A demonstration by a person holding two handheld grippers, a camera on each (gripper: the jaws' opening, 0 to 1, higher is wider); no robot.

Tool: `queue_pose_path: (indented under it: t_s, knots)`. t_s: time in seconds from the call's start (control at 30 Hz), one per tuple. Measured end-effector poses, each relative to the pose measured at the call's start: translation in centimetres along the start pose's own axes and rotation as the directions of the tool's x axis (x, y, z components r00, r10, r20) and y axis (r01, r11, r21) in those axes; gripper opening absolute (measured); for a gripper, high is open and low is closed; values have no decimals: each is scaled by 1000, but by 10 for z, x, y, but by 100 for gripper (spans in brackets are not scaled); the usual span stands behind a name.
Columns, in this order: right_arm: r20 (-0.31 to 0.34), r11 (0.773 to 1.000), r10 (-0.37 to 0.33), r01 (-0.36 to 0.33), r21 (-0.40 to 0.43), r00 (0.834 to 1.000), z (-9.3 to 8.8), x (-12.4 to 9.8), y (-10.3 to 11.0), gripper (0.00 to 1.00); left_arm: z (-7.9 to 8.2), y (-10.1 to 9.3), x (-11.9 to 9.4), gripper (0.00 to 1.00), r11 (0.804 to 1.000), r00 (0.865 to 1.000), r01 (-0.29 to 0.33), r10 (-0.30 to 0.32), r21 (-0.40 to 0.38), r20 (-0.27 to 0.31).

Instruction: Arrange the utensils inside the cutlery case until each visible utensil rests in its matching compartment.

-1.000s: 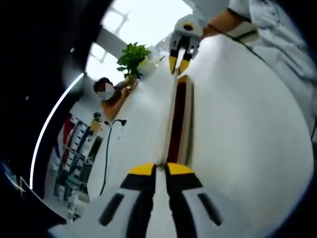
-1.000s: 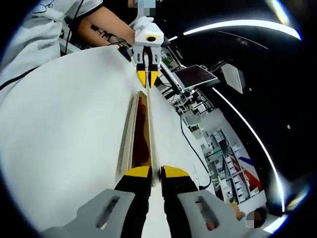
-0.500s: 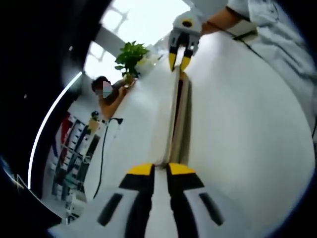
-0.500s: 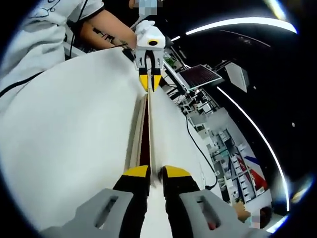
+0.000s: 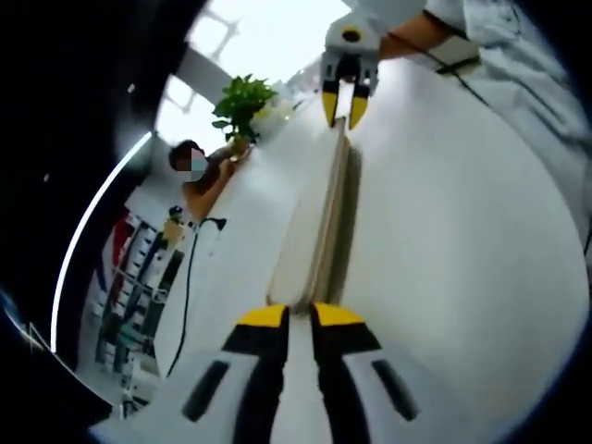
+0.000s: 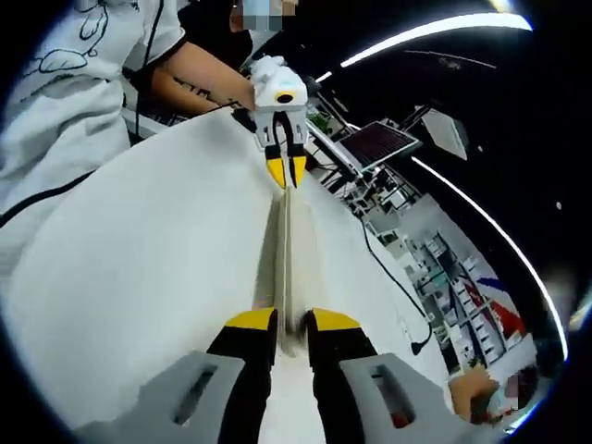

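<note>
pale wood, seen edge-on: in the left gripper view the cutlery case (image 5: 319, 236) runs as a thin strip across the white table (image 5: 462, 240), its near end pinched between the closed jaws of the left gripper (image 5: 301, 319). at the far end the right gripper (image 5: 344, 97) bites the other end, jaws drawn together on it. a person's forearm (image 5: 416, 32) reaches in behind that gripper, held low over the table. a potted plant (image 5: 242, 106) stands well beyond.

in the right gripper view the same case (image 6: 285, 268) stretches straight away from the right gripper (image 6: 291, 324), whose jaws clamp its near end, to the left gripper (image 6: 286, 171), clamped on the far end, with a gloved hand (image 6: 264, 74) and bare forearm behind it.

the case looks tipped onto its edge, so its compartments and any utensils cannot be seen. judging from this, the step is turning or seating the case; done well, both ends should move together at one rate, grips kept firm, so it does not twist or spill.
</note>
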State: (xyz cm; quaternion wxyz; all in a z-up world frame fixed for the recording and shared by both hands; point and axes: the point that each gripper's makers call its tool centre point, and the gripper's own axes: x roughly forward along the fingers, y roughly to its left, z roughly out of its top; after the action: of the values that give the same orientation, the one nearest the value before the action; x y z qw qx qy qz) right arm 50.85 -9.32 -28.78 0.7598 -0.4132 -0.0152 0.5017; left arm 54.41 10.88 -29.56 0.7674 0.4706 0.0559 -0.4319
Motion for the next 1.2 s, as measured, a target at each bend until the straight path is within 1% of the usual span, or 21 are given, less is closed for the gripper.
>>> queue_pose_path:
  t_s: [0.07,0.1,0.13,0.17,0.2,0.23,0.27,0.3,0.37,0.4,0.43,0.47,0.5,0.53,0.57,0.63,0.7,0.87,1.07,1.1,1.2]
  knots:
    - [30,995,1,-4,101,1000,-1,-3,0,15,-1,0,-1,9,1000,1000,-4,4,-4,-2]
    - [49,987,-1,-7,158,999,-2,-5,0,16,-2,0,-1,9,1000,1000,-4,4,-5,-2]
    - [70,976,-7,-9,219,998,-3,-6,-2,18,-2,0,-2,10,1000,1000,-6,6,-2,-5]
    - [88,958,-17,-9,287,996,-3,-7,-4,20,-2,1,-3,10,1000,1000,-11,11,1,-7]
    - [112,928,-21,-22,373,993,-4,-7,-6,22,-1,2,-4,10,1000,1000,-18,18,1,-5]
    - [122,901,-32,-24,434,992,-5,-7,-10,26,1,3,-6,10,1000,1000,-23,23,-3,2]
    - [126,882,-43,-21,471,991,-6,-7,-13,27,2,5,-7,10,1000,1000,-27,27,-8,9]
    - [130,849,-53,-24,527,990,-9,-7,-18,28,3,6,-8,10,999,999,-29,30,-13,15]
    - [149,790,-40,-60,610,988,-11,-4,-20,35,6,6,-7,10,999,999,-27,28,-26,24]
    - [141,796,-29,-62,602,990,-13,-1,-19,38,6,5,-7,10,999,999,-25,26,-26,25]
    - [115,819,-5,-62,571,993,-17,2,-15,42,6,5,-6,10,999,999,-25,26,-20,25]
    - [88,838,-2,-46,543,996,-20,4,-15,43,7,5,-6,10,999,999,-25,25,-20,26]
    - [81,851,-1,-41,523,997,-20,5,-13,43,7,5,-5,10,999,999,-23,24,-24,27]
    - [88,852,3,-49,522,996,-18,7,-11,43,7,5,-5,10,999,999,-23,24,-29,30]
    - [84,859,0,-43,510,996,-17,8,-10,44,7,6,-5,10,999,999,-23,24,-30,31]
    - [53,903,-2,-21,430,999,-20,9,-9,43,7,6,-4,9,999,999,-24,24,-32,30]
    - [35,917,-1,-13,398,999,-20,9,-8,42,7,6,-4,9,999,999,-22,24,-37,33]
    - [22,920,3,-12,391,1000,-21,11,-8,41,6,5,-4,9,999,999,-19,20,-35,29]
    - [4,922,23,-23,387,1000,-23,11,-7,40,4,1,-3,12,1000,1000,6,-6,-25,12]
    - [4,923,25,-25,385,1000,-23,11,-7,40,5,2,-4,14,999,1000,13,-12,-34,20]
    - [2,923,29,-28,383,1000,-23,11,-7,40,10,6,-7,26,997,999,38,-36,-64,40]
